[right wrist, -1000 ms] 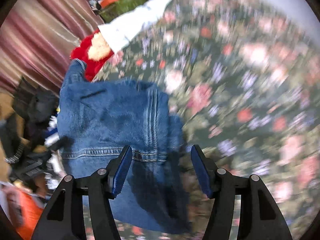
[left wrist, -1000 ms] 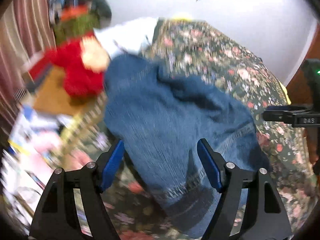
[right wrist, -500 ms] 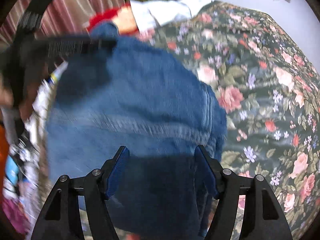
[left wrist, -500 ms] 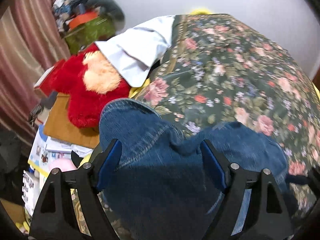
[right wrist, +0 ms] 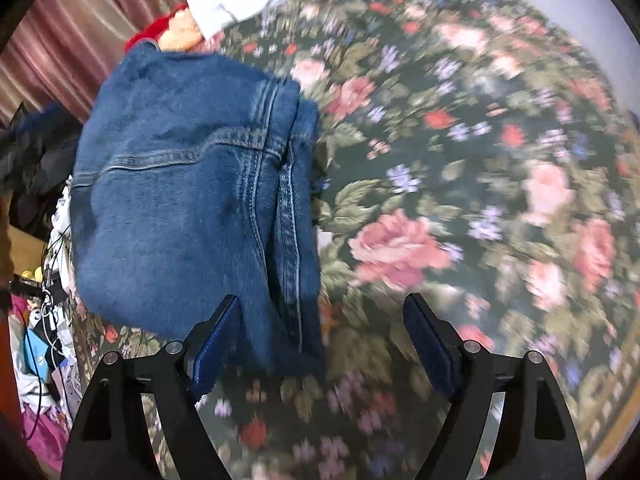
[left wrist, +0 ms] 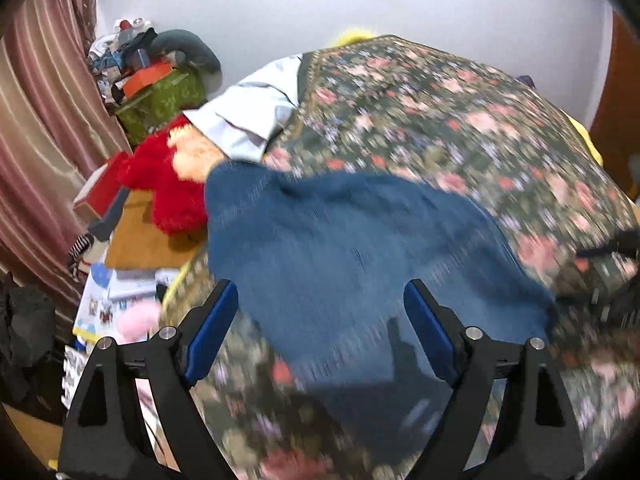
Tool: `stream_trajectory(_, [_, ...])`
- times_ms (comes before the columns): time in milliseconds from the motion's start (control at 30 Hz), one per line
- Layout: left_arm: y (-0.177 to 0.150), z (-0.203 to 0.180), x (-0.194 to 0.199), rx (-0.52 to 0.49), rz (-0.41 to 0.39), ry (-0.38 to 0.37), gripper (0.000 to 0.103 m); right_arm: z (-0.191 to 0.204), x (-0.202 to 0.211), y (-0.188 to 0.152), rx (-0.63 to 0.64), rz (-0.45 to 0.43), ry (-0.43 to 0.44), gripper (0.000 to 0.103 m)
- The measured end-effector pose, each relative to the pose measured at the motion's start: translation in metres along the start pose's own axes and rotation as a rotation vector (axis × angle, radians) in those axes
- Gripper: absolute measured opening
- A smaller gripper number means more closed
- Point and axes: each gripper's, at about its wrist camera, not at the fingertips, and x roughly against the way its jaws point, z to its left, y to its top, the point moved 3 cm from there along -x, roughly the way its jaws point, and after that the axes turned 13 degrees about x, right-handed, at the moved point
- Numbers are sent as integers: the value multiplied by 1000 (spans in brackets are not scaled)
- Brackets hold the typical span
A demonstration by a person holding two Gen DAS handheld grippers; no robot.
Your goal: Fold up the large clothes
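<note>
Folded blue jeans [left wrist: 340, 248] lie on the flowered bedspread [left wrist: 440, 120] near the bed's left edge. My left gripper [left wrist: 320, 328] is open and empty, hovering over the near end of the jeans. In the right wrist view the jeans [right wrist: 188, 200] lie to the left, seams showing, on the bedspread [right wrist: 460, 160]. My right gripper [right wrist: 324, 344] is open and empty, above the near right corner of the jeans. Both views are motion-blurred.
A red plush toy [left wrist: 168, 184] and a white garment [left wrist: 248, 116] sit at the bed's far left. Boxes, papers and bags [left wrist: 152, 80] crowd the floor by the striped curtain [left wrist: 36, 120]. A wall lies behind the bed.
Both grippers pulled back and up from the jeans. The right gripper swung right, so the jeans now sit left of it. Both stayed open.
</note>
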Motion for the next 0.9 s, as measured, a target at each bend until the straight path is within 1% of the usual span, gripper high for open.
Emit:
stream_trajectory(67, [-10,-1,19,19,-18,-4,85,3,25,-5,3,-58,-20,81])
stream_trajectory(167, [-14,0,66,64,-97,-37,85,12,76,-8,-4,-190,-31,81])
stream_trajectory(200, [-12,1,89,87,-142,-53,85,18,103,-8,-8,-262,-35,81])
stream_trajectory(367, [-3,5,180,162,-328,-119,85,53,198,-8,13,-524,-59,81])
stream_trajectory(433, [-4,5,219,173,-426,-117,85,70,237,-16,29,-632,-68,81])
stream_trajectory(500, [-11,2,255,175,-522,-117,85,88,273,-27,43,-734,-83,81])
stream_trajectory(533, [-15,1,270,178,-556,-120,85,95,286,-33,47,-771,-88,81])
stream_trajectory(600, [-25,-3,296,185,-620,-124,85,110,310,-46,57,-836,-99,81])
stream_trajectory(633, [-29,-5,306,184,-641,-125,85,119,321,-54,60,-870,-104,81])
stream_trajectory(700, [-39,-10,323,177,-679,-125,85,134,334,-64,65,-909,-112,81])
stream_trajectory(800, [-56,-20,339,156,-719,-109,85,152,347,-79,76,-940,-124,81])
stream_trajectory(900, [-69,-26,345,150,-738,-77,86,172,353,-92,84,-958,-162,81])
